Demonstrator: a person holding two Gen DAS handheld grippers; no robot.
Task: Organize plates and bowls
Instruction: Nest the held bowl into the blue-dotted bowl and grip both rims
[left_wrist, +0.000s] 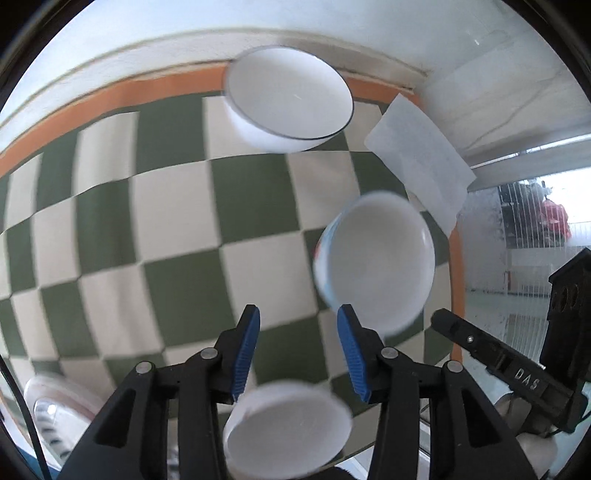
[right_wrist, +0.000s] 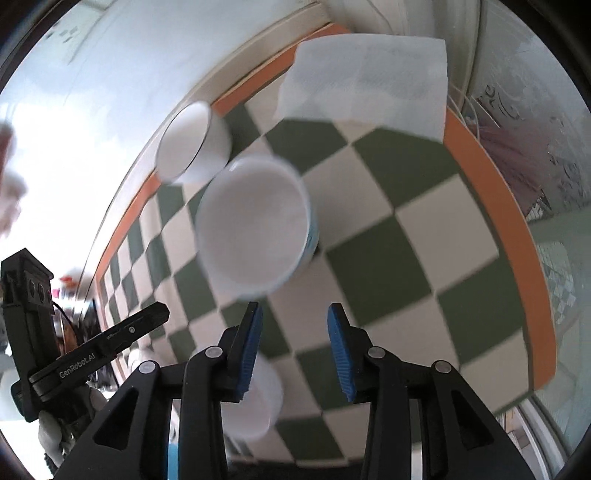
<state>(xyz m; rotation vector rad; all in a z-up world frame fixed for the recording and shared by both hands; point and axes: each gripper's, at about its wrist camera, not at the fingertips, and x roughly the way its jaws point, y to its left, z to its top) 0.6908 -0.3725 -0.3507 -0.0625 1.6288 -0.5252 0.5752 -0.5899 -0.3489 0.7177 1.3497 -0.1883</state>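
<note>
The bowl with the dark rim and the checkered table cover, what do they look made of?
Dark-rimmed bowl: probably glazed ceramic or enamel; smooth white, thin dark rim line, blurred. Checkered table cover: likely vinyl or oilcloth; flat green-and-cream squares, orange border, no visible weave.

Three white bowls (left_wrist: 291, 92) (left_wrist: 380, 254) (left_wrist: 288, 428) — upright, apart — on checkered cloth

The left gripper (left_wrist: 298, 347) has its jaws spread wide, the blue ribbed pads (left_wrist: 246, 354) facing each other with nothing between them. The right gripper (right_wrist: 295, 345) is the same, jaws parted and empty, blue pads (right_wrist: 341, 354) clear of any contact. Each gripper appears in the other's camera: the right at the left view's right edge, the left at the right view's left edge.
</note>
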